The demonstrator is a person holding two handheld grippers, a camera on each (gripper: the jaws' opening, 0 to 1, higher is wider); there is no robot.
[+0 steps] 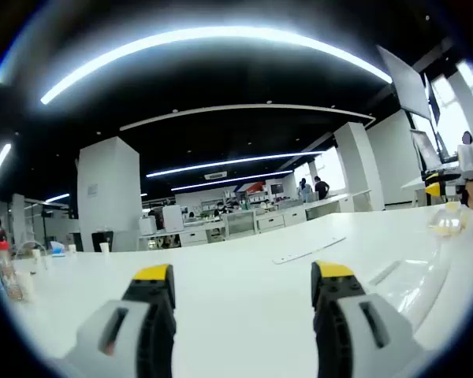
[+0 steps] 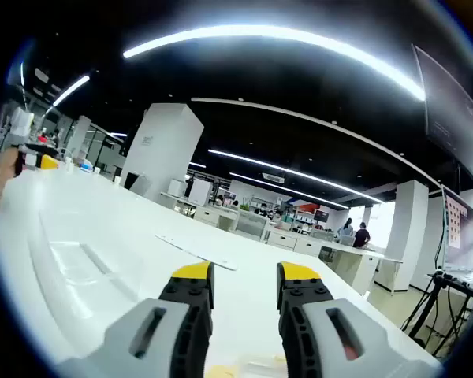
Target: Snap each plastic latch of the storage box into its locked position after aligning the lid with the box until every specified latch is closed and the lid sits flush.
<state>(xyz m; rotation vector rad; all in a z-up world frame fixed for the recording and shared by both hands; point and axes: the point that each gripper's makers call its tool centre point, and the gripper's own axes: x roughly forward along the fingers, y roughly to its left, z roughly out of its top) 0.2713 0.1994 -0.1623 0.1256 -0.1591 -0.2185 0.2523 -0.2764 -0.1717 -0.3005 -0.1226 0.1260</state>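
Both grippers are hovering low over the white table (image 1: 221,291), each one empty. Looking along the left gripper (image 1: 243,276), its yellow-tipped jaws are standing wide apart with nothing but bare tabletop between them. Its counterpart, the right gripper (image 2: 244,276), is holding its jaws much closer, a narrow gap still showing between the yellow tips (again, nothing in it).

The storage box lid (image 1: 414,276) is lying on the table as a clear plastic shape with a raised rim, sitting to the right of the left gripper's jaws in the left gripper view; in the right gripper view it (image 2: 79,272) is stretching away to the left of the jaws. Whether its latches are closed I cannot tell, they are too faint against the white.

A flat white strip (image 1: 309,250) is lying on the table beyond the jaws. At the far left of the left gripper view a red-capped bottle (image 1: 5,272) is standing on the table. A few people (image 1: 322,187) are standing far off among the desks.
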